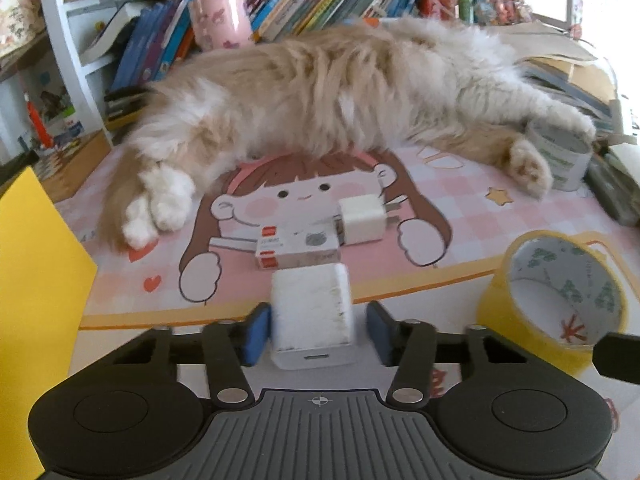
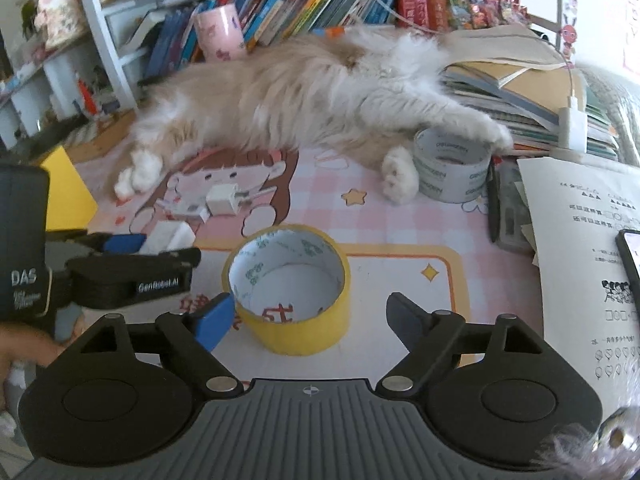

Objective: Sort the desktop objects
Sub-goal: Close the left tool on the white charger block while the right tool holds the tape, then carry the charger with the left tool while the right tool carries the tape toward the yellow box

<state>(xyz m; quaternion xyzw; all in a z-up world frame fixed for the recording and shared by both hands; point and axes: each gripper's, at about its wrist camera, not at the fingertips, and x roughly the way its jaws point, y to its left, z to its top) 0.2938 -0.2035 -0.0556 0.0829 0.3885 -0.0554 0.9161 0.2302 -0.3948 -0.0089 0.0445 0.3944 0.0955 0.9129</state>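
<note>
- The left claw (image 1: 316, 334) straddles a white charger block (image 1: 312, 312) that stands on the bench mat (image 1: 460, 216). Its blue left pad looks to be against the block's side, while a narrow gap shows at the right pad, so the block sits between the jaws without a firm grip.
- The block's long axis runs away from the left claw, port face toward the camera.
- Just beyond it lie a small white box with red labels (image 1: 298, 248), long axis crosswise, and a second white charger (image 1: 362, 220) whose prongs point right.
- The right claw (image 2: 308, 320) stands wide open and holds nothing. A yellow tape roll (image 2: 288, 288) rests between its fingers, hollow side up; the left pad looks to be just touching it, the right finger clear.
- Farther beyond, a cat (image 2: 304, 92) lies stretched across the bench, with a grey tape roll (image 2: 452, 168) at its hind paws.
</note>
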